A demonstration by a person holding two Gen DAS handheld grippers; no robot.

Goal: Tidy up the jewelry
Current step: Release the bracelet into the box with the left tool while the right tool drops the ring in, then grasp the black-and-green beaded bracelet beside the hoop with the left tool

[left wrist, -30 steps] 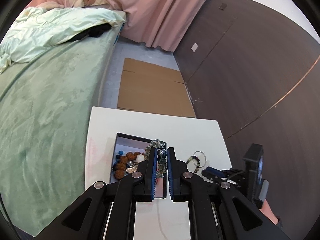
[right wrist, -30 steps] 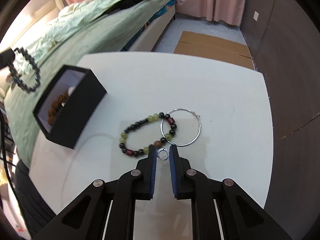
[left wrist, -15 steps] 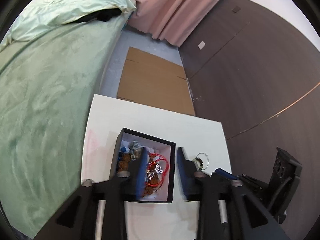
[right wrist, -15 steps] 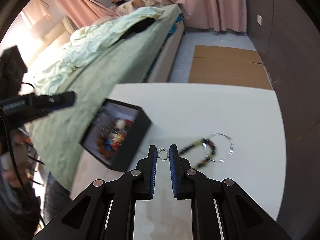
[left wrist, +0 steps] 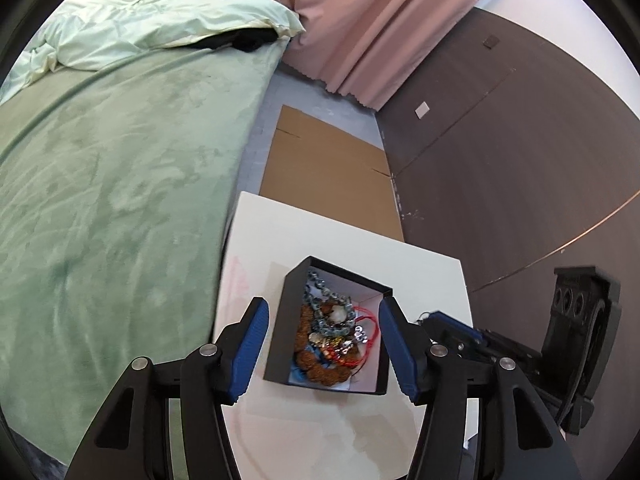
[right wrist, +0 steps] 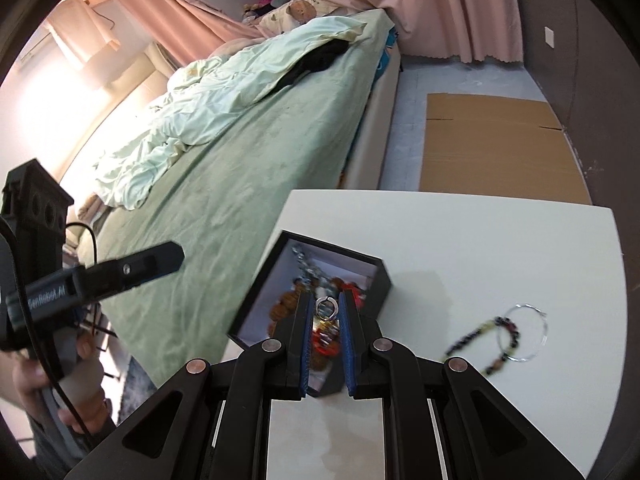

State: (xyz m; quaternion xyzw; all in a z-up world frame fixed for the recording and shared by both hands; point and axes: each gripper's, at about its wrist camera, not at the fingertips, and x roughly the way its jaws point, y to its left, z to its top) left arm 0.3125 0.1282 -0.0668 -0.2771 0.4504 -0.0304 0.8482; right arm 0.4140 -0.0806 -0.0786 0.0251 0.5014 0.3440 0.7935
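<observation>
The left tongs (left wrist: pixel 322 344) hang above the black box (left wrist: pixel 280 332) with their jaws spread wide and nothing between them. The right tongs (right wrist: pixel 325 312) pinch a small silver ring (right wrist: pixel 327 307) over that box on the white worktop (right wrist: pixel 480 240). Only the right view shows the beaded bracelet (right wrist: pixel 484 338) and wire hoop (right wrist: pixel 534 332) lying apart from the box.

Domestic bedroom. A bed with a green plush cover (right wrist: pixel 240 160) and a rumpled pale-green duvet (left wrist: pixel 152 28) fills one side; pink floor-length curtains (left wrist: pixel 360 28) hang behind it. Flattened brown cardboard (right wrist: pixel 492 148) lies on the grey floor beside a dark wood-grain wall panel (left wrist: pixel 520 140).
</observation>
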